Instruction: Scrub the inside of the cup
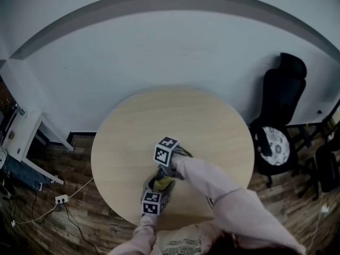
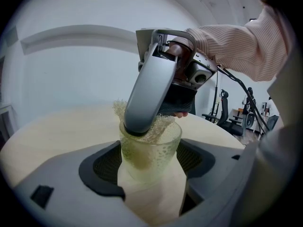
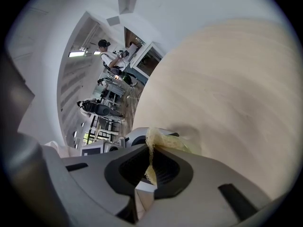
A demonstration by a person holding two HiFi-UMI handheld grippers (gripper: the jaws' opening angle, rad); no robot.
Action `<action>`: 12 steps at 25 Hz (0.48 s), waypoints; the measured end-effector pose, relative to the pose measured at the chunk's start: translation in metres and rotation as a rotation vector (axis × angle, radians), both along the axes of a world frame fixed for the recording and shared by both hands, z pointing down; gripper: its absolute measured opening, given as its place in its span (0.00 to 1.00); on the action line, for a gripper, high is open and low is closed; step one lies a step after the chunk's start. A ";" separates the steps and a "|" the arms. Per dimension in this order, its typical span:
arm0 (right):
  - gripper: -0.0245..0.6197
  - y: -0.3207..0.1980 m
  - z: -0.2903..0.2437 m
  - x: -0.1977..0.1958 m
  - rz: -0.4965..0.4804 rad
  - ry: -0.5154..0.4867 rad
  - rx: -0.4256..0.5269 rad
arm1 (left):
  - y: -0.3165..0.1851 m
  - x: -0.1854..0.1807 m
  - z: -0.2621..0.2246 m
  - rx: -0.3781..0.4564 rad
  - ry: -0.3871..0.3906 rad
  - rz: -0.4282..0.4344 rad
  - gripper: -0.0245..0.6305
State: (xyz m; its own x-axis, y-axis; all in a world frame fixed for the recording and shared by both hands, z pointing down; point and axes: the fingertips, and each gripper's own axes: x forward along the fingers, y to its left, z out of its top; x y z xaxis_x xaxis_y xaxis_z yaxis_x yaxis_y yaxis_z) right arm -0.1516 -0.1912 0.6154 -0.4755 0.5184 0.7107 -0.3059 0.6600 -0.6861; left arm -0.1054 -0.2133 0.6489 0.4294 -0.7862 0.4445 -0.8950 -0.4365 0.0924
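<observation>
A clear textured glass cup (image 2: 150, 155) stands between the pads of my left gripper (image 2: 150, 167), which is shut on it. My right gripper (image 3: 150, 167) comes down from above with its jaws shut on a yellowish mesh scrubber (image 3: 152, 148). The scrubber (image 2: 158, 126) is pushed into the cup's mouth and frays over the rim. In the head view both grippers meet at the near edge of the round table (image 1: 212, 126), the right gripper (image 1: 167, 171) above the left gripper (image 1: 158, 187), and the cup (image 1: 162, 184) shows yellow-green between them.
The round light-wood table stands by a white wall. A black office chair (image 1: 279, 121) is to its right. A power strip and cables (image 1: 61, 199) lie on the wood floor at the left. A room with people and equipment shows far off in the right gripper view.
</observation>
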 end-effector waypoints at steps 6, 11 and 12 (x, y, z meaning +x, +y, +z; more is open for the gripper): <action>0.08 -0.004 -0.001 0.008 -0.018 0.000 0.037 | -0.001 0.000 0.000 0.000 -0.003 0.004 0.59; 0.08 -0.006 -0.005 0.012 -0.022 -0.032 0.043 | -0.001 -0.001 0.000 -0.002 -0.005 0.005 0.59; 0.08 -0.007 -0.006 0.013 -0.025 -0.035 0.045 | -0.001 -0.001 0.000 -0.002 -0.007 0.005 0.59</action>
State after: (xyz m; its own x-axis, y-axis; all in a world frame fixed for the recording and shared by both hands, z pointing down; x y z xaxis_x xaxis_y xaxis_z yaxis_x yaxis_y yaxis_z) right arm -0.1387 -0.1979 0.6089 -0.4883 0.4980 0.7167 -0.2651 0.6978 -0.6655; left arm -0.1059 -0.2143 0.6493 0.4305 -0.7828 0.4493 -0.8932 -0.4411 0.0873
